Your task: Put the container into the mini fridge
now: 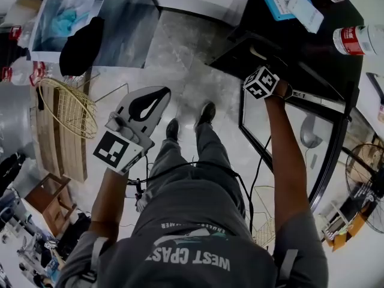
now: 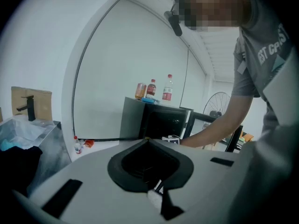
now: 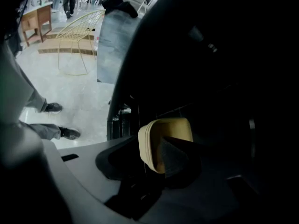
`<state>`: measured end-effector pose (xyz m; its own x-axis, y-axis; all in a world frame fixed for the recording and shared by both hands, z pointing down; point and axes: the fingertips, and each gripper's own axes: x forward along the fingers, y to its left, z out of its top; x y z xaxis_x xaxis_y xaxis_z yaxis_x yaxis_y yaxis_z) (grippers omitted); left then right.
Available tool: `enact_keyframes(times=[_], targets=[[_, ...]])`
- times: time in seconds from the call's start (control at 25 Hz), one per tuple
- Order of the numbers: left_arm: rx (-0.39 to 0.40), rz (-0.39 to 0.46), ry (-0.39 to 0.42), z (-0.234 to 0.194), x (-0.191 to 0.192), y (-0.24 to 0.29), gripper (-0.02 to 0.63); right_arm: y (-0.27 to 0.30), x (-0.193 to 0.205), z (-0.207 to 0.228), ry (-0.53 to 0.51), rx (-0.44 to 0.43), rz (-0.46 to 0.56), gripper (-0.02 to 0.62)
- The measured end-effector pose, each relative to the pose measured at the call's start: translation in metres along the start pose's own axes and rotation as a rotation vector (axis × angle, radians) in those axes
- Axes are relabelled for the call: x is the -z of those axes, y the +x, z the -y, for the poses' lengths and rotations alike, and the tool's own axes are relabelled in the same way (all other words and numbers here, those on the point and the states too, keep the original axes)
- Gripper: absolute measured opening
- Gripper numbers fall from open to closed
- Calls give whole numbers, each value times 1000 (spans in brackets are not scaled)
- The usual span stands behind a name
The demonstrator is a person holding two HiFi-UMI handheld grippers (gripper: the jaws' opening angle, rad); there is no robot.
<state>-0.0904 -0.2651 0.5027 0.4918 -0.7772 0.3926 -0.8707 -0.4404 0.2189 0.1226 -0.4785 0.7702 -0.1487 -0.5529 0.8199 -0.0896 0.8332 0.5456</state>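
A cream-coloured container (image 3: 166, 141) with a lid rim stands in the dark inside of the black mini fridge (image 1: 282, 56). My right gripper (image 3: 154, 149) is round it with the jaws wide, and one dark finger (image 3: 175, 158) shows in front of it. In the head view only that gripper's marker cube (image 1: 261, 81) shows at the fridge opening; its jaws are hidden inside. The left gripper (image 1: 161, 93) hangs over the floor, away from the fridge, shut and empty. From the left gripper view the fridge (image 2: 163, 121) stands open with the person's arm reaching in.
The fridge's glass door (image 1: 288, 143) is swung open to the right. Bottles (image 1: 359, 39) and a blue box (image 1: 279, 5) stand on the fridge top. A wire chair (image 1: 66, 107) and a grey table with a dark cloth (image 1: 84, 44) stand left. A fan (image 1: 372, 188) is far right.
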Motion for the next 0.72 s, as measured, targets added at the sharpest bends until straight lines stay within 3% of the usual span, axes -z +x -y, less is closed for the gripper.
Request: enact_keyframes(times=[0.2, 0.4, 0.72], targets=[[16, -12, 34, 3, -10, -4, 15, -53, -13, -3, 104, 44, 84, 170], [41, 27, 71, 8, -30, -20, 15, -133, -42, 7, 280, 62, 239, 67], [66, 97, 158, 14, -54, -56, 15, -280, -108, 26, 445, 72, 488, 37]])
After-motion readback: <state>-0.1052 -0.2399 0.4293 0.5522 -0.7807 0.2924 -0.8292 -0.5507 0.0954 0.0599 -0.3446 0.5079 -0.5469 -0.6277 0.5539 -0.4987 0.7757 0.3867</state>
